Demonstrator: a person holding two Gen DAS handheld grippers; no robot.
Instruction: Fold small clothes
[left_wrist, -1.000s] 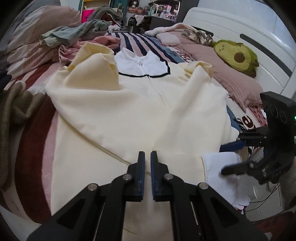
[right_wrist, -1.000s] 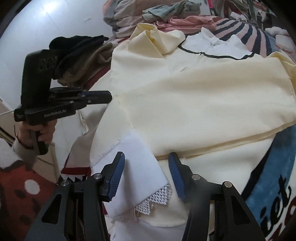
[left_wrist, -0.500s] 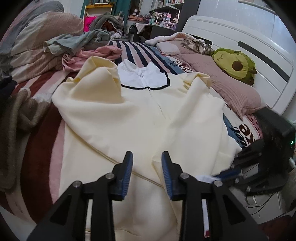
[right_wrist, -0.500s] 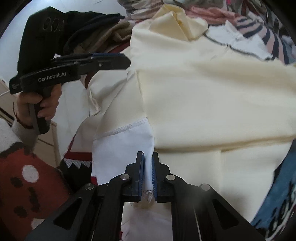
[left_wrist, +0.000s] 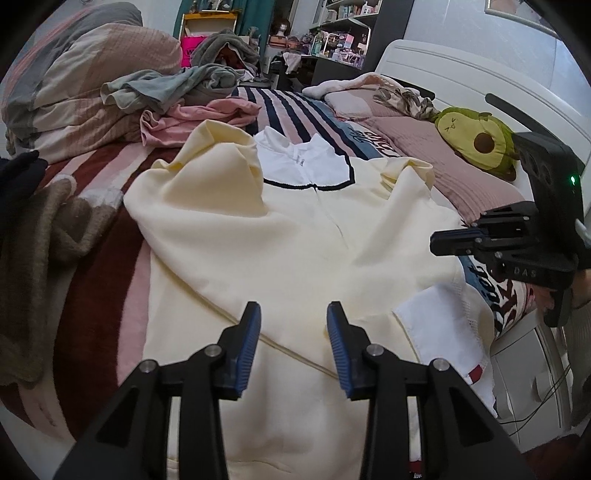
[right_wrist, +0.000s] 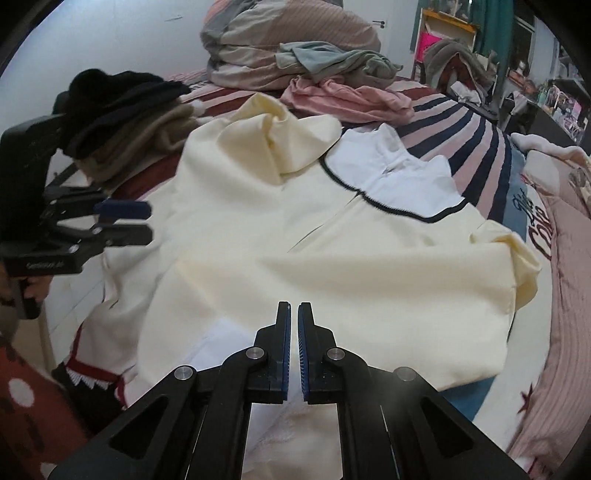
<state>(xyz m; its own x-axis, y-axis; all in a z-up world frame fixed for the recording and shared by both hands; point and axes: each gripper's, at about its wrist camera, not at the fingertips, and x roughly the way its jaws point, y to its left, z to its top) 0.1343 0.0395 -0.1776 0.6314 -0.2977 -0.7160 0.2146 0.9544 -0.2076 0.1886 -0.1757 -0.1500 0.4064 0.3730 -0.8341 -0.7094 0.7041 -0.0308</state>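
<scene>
A cream dress (left_wrist: 295, 236) with a white, black-trimmed collar (left_wrist: 306, 166) lies spread on the bed, its sleeves folded in; it also shows in the right wrist view (right_wrist: 332, 258). A white lining flap (left_wrist: 439, 328) is turned up at its near right hem. My left gripper (left_wrist: 293, 332) is open and empty, just above the skirt. My right gripper (right_wrist: 294, 332) is shut on the white hem fabric (right_wrist: 295, 391) and lifted above the dress. In the left wrist view the right gripper (left_wrist: 461, 236) hangs at the right, above the flap.
A striped blanket (left_wrist: 92, 280) covers the bed. Piled clothes lie at the back: grey (left_wrist: 166, 85) and pink (left_wrist: 195, 118). Brown and dark garments (right_wrist: 122, 122) sit at the left. An avocado plush (left_wrist: 476, 140) and pink pillow (left_wrist: 443, 173) lie by the white headboard (left_wrist: 461, 81).
My left gripper opened from shut and drew back. My right gripper closed on the white hem and rose, pulling the hem up and forward over the dress.
</scene>
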